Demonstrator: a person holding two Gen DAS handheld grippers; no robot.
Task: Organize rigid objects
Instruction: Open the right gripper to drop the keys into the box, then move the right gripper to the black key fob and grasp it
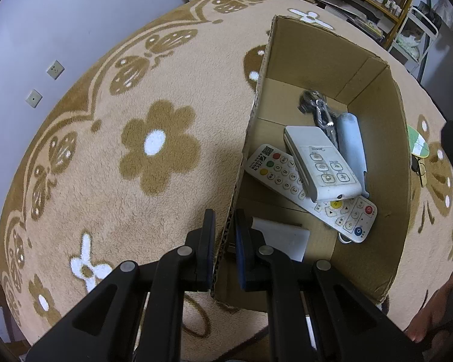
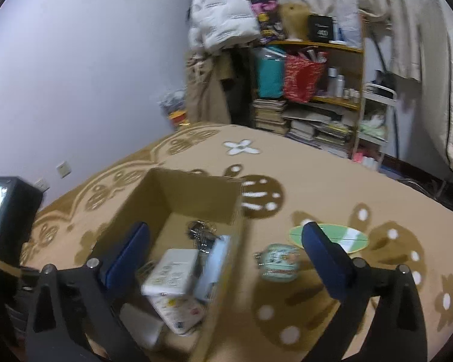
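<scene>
The left gripper (image 1: 223, 241) pinches the cardboard box (image 1: 332, 57) wall at lower centre, steadying it. The right gripper (image 2: 226, 259) gapes empty. Inside lie two remotes (image 1: 323, 163); beyond, right of the box, a small round tin (image 2: 279, 262) waits on the blanket-covered surface (image 1: 120, 120).

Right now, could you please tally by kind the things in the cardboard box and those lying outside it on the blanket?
Remote controls: 2 (long keypad remote, white remote across it)
Bunch of keys: 1
Pale blue case: 1
White card in the cardboard box: 1
Small printed purse outside: 1
Green-and-white disc outside: 1
Total: 7
</scene>
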